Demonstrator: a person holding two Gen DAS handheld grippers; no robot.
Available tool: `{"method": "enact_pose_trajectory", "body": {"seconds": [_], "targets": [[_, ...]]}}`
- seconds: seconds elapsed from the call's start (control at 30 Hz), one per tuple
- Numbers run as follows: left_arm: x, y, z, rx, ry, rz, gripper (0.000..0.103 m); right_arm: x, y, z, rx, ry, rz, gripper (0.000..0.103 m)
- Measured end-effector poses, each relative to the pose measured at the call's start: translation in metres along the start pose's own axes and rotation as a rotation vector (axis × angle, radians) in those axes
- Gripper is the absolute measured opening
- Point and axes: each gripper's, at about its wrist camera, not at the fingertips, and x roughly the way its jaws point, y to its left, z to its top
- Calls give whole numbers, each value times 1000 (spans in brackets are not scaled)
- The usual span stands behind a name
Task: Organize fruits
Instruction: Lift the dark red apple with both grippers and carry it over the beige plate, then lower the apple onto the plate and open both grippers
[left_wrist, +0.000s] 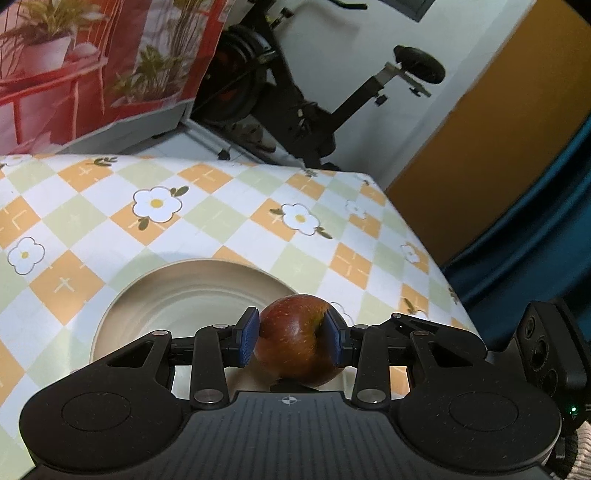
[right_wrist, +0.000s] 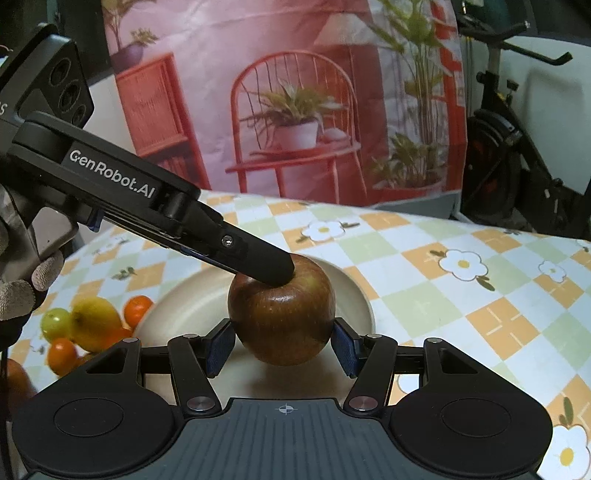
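Both the left gripper (left_wrist: 293, 338) and the right gripper (right_wrist: 282, 345) clamp the round red apple (right_wrist: 281, 317), partly open, above the beige round plate (right_wrist: 354, 291); releasing together should seat it centrally.

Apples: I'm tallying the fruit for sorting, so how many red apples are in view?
2. One red apple sits between the left gripper pads; another red apple sits between the right gripper pads, both above the beige plate. More may be hidden.
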Motion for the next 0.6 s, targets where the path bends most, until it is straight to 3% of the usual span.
{"method": "enact_pose_trajectory", "body": {"seconds": [0.23, 0.6], "targets": [[16, 11, 2, -11, 28, 14, 41, 21, -13, -5, -7, 37, -7, 53], [21, 13, 6, 6, 0, 48, 41, 33, -17, 1, -8, 29, -28, 54]]}}
